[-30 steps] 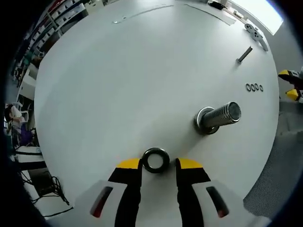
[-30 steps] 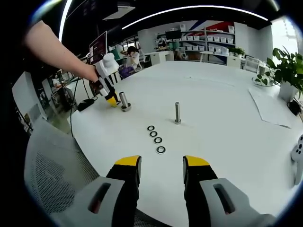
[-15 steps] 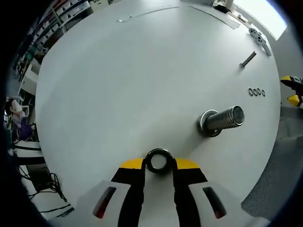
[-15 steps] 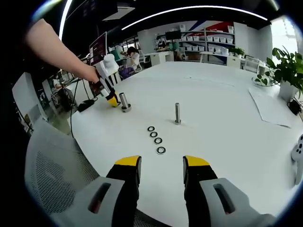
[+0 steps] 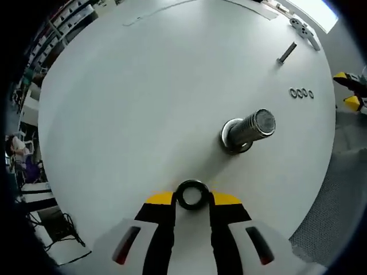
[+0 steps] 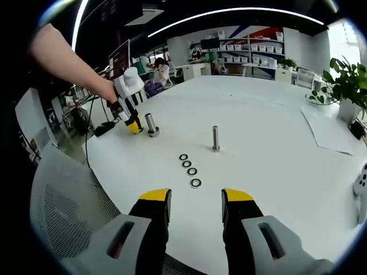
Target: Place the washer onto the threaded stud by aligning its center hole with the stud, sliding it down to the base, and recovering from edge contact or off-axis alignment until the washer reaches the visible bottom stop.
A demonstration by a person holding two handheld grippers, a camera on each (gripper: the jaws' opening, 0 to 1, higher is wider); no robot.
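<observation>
Presently, in the left gripper view, the left gripper (image 5: 192, 197) has its two yellow-tipped jaws closed against the sides of the washer (image 5: 192, 194), a dark ring with a clear round centre hole, held flat-on to the camera. The washer sits between the jaw tips and appears to be at or just above the white table (image 5: 143, 86); whether it is lifted clear I cannot tell. The threaded stud (image 5: 248, 129) stands apart from it, up and to the right, a grey ribbed post on a round flange base with nothing on its shaft. Farther off lie a row of spare washers (image 5: 301, 93) and a slimmer second stud (image 5: 287, 52).

In the right gripper view, the right gripper (image 6: 195, 197) has its jaws apart with nothing between them, hanging near the table edge above a mesh chair (image 6: 63, 212). A person's arm reaches across to the left gripper, close beside the threaded stud (image 6: 151, 123). The spare washers (image 6: 189, 168) lie in a line, with the second stud (image 6: 215, 137) beyond.

Assessment: the pick-up looks done; carrying over, aligning the hole with the stud top and sliding down to the flange are all outstanding. The washer looks rigid, thick and undamaged.
</observation>
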